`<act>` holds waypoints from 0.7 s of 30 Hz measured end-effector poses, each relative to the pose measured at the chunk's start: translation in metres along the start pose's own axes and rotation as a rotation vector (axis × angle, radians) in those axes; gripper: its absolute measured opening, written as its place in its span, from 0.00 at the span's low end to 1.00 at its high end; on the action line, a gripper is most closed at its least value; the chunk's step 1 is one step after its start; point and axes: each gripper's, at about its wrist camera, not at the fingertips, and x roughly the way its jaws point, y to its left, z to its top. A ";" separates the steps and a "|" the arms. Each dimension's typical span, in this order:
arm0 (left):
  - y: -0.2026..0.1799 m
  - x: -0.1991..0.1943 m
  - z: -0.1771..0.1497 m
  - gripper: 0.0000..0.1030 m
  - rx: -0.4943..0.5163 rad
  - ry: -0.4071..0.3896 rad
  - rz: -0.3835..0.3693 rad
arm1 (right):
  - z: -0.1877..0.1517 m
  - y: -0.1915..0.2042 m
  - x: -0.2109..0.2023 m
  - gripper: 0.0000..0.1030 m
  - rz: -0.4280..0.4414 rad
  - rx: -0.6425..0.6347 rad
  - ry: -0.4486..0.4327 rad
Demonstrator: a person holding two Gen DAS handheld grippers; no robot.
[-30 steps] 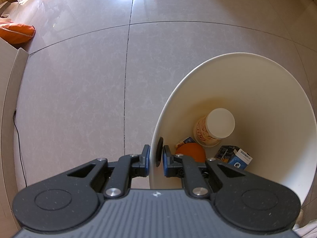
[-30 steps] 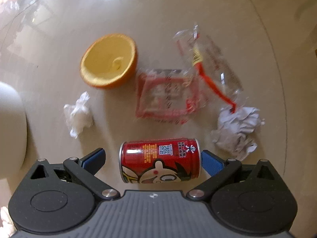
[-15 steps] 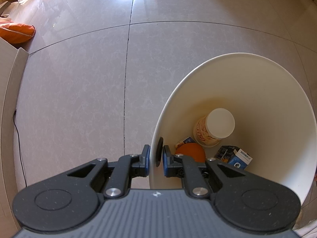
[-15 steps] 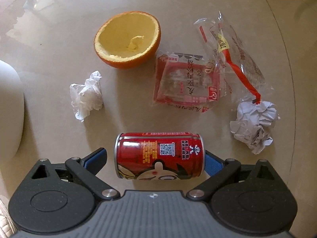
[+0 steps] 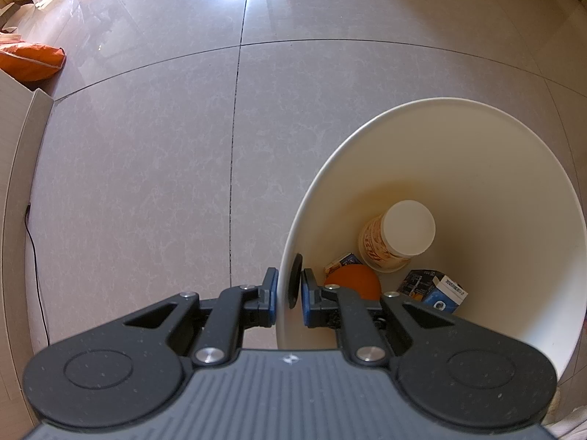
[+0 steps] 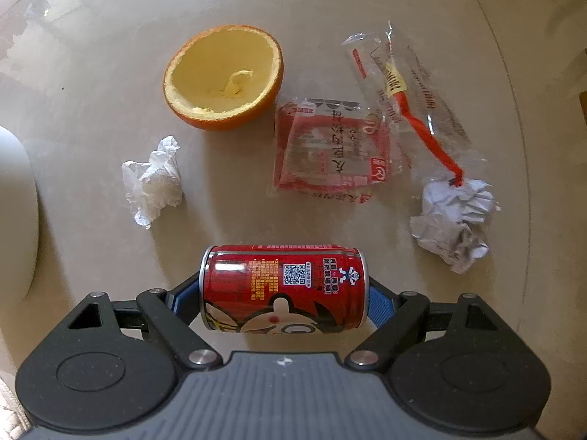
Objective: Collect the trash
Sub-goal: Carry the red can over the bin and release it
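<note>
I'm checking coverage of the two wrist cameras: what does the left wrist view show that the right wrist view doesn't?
Only the left wrist view shows the white bin on the floor, the left gripper shut on its rim, and a cup and small carton inside. Only the right wrist view shows the right gripper clamping the red can, plus the orange peel, tissue, red wrapper and crumpled paper. Neither view shows anything the other does.

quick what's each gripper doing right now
Left gripper: shut on the rim of the white trash bin.
Right gripper: shut on the red drink can, gripped end to end.
</note>
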 end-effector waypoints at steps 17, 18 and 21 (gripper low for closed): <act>0.006 -0.006 0.000 0.10 -0.012 -0.021 -0.021 | 0.000 0.072 -0.219 0.88 0.094 -0.220 -0.129; 0.006 -0.008 0.000 0.10 -0.013 -0.028 -0.021 | -0.002 0.082 -0.238 0.88 0.114 -0.241 -0.156; 0.003 -0.007 -0.003 0.10 0.008 -0.035 -0.009 | -0.005 0.119 -0.290 0.88 0.185 -0.298 -0.230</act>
